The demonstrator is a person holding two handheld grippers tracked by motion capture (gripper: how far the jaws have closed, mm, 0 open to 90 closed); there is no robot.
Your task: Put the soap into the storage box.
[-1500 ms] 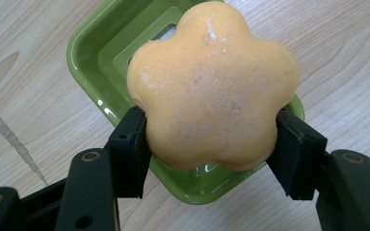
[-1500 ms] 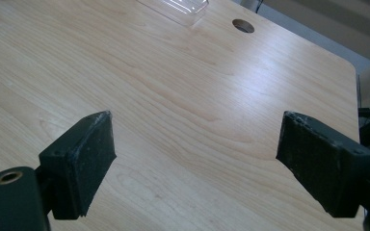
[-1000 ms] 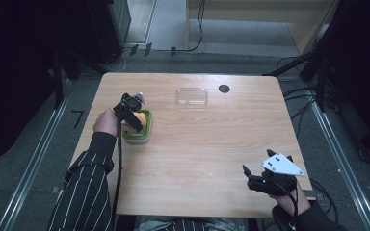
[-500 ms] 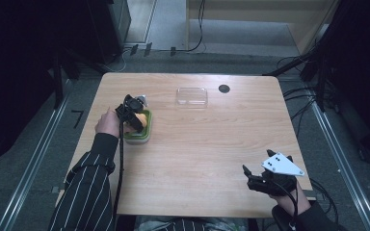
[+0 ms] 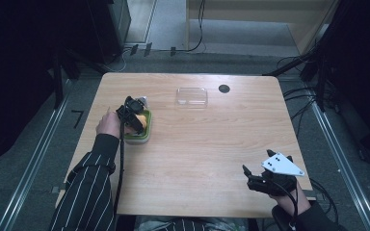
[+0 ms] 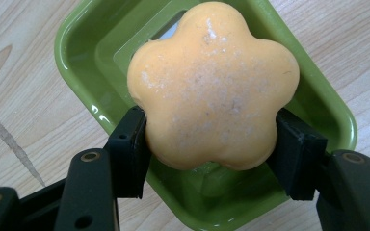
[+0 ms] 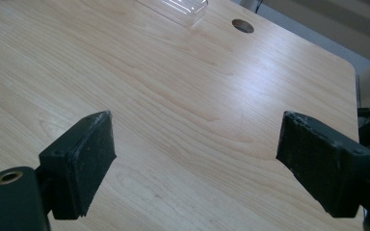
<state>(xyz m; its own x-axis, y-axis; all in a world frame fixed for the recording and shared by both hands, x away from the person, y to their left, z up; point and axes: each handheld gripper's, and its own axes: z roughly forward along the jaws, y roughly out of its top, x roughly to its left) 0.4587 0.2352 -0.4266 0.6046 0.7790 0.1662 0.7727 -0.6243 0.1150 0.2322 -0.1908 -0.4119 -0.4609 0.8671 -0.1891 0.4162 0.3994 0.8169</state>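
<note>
Glossy green plastic dish (image 6: 318,103), matt soap (image 6: 212,86)

The high view is dim and soft, with only the table (image 5: 212,144) evenly lit while the floor and racks around it sink into near-black. The left gripper view is bright and sharp, with small white glints of glare on the glossy green dish (image 6: 318,110) and a soft shadow beneath the orange soap (image 6: 212,91). In the right gripper view a pale sheen lies across the wood toward the table's far right corner, and the near jaws are slightly blurred.
</note>
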